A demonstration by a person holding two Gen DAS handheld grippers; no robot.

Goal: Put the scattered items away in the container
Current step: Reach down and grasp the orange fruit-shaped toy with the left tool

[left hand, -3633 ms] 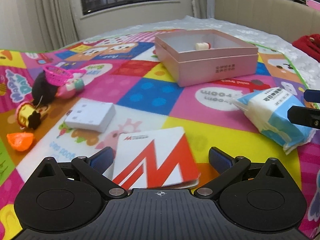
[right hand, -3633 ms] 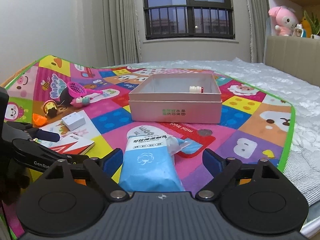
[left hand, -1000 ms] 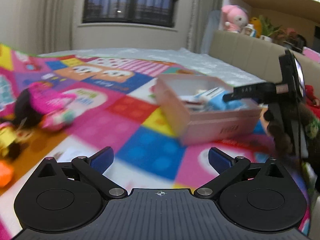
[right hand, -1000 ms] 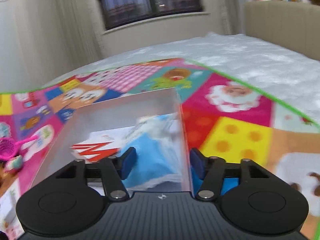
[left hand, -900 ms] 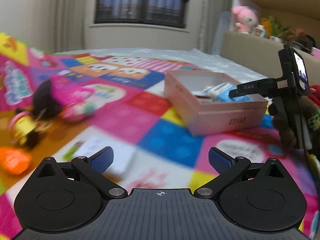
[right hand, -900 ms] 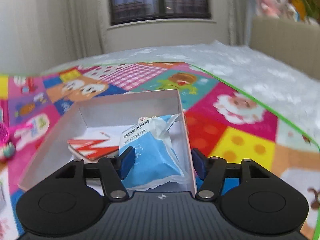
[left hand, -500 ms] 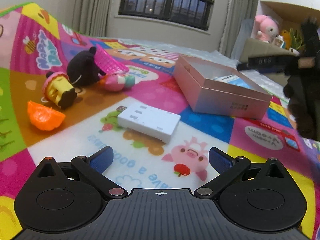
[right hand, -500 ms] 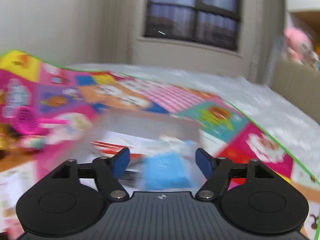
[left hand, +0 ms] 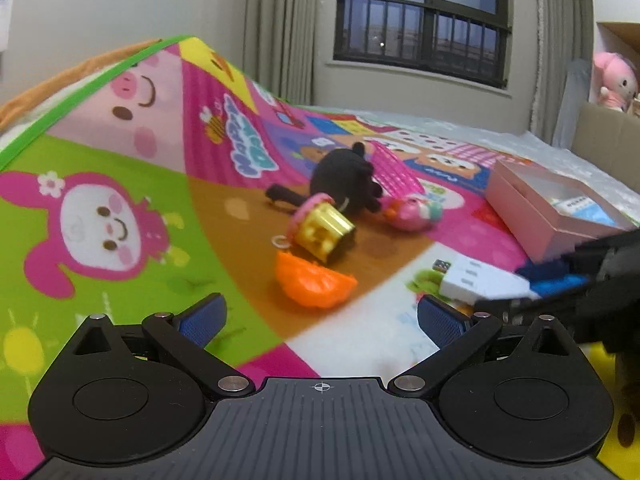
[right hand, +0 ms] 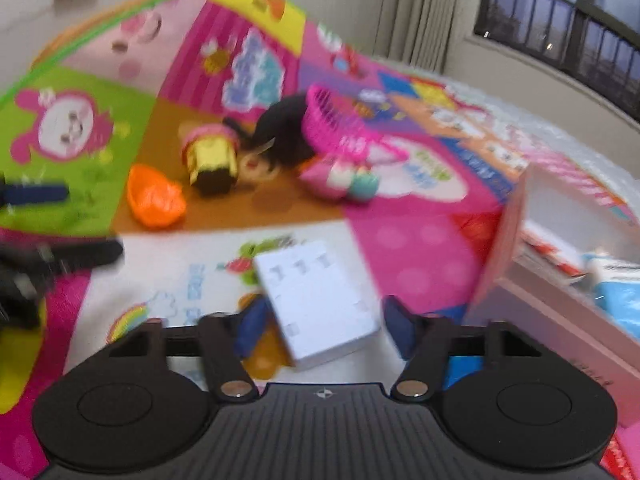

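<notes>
Left gripper (left hand: 322, 316): jaws spread wide, nothing between them, low over the play mat (left hand: 100, 208). The orange toy piece (left hand: 314, 282) lies on the mat just ahead of its fingers.

Right gripper (right hand: 324, 326): jaws apart, straddling the white flat box (right hand: 316, 300), which lies on the mat between the blue pads; view blurred, cannot tell whether the pads touch it.

Behind the orange piece, clustered: yellow-and-pink toy (left hand: 320, 228), black plush (left hand: 342, 184), pink toy basket (left hand: 394, 170) leaning on the plush, small pink toy (left hand: 412, 212).

Pink container (left hand: 548, 216) sits on the mat, right of the cluster and well apart from it. Inside: a red-and-white card (right hand: 552, 256) and a blue tissue pack (right hand: 618, 288)
</notes>
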